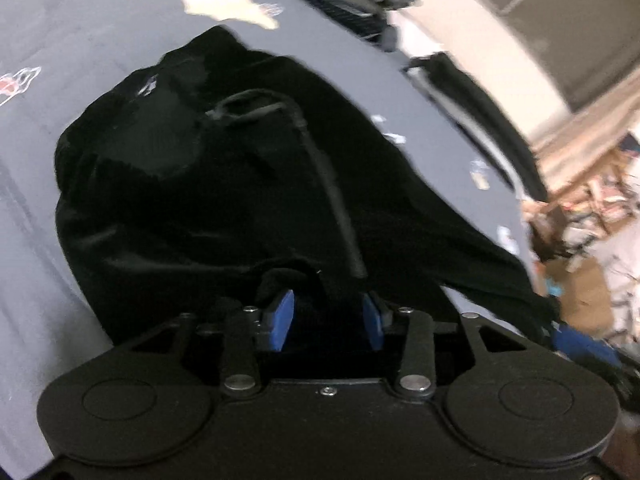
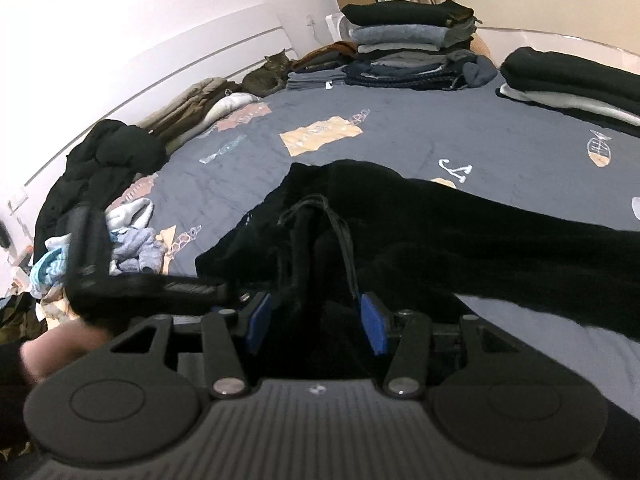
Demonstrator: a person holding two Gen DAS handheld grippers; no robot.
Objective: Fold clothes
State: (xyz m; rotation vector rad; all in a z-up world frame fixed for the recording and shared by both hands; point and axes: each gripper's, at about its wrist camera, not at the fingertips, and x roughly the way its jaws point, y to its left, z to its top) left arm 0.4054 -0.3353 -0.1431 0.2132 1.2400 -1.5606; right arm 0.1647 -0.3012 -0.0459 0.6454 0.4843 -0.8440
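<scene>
Black trousers (image 1: pixel 224 184), of a soft fleecy cloth with a drawstring (image 1: pixel 320 168) at the waistband, lie bunched on my grey-blue bedspread (image 1: pixel 80 40). I see the cord loop over the dark cloth and run down toward my left gripper (image 1: pixel 328 322). Its blue pads (image 1: pixel 282 320) stand a little apart with black cloth packed between them, so I read that one as gripping the garment's near edge. My right gripper (image 2: pixel 316 324) looks the same: blue pads (image 2: pixel 374 326) on either side of a dark fold and the cord ends (image 2: pixel 340 236), pinched on the waistband.

From the left wrist the picture is smeared; I get the garment as a rounded dark heap, a pale patch printed on the cover beyond it, and a cluttered floor past the bed's edge on the right.

The right wrist gives me far more. One trouser leg (image 2: pixel 520 240) stretches off to the right across the cover. I see the other gripper's black body (image 2: pixel 120 280) to my left, with a hand (image 2: pixel 52 348) under it. Beyond lie a loose heap of light blue and white laundry (image 2: pixel 132 244), a dark jacket pile (image 2: pixel 108 160), folded stacks (image 2: pixel 416 40) at the far side, another stack (image 2: pixel 568 80) at the right, and a tabby cat (image 2: pixel 268 74) curled by the wall.
</scene>
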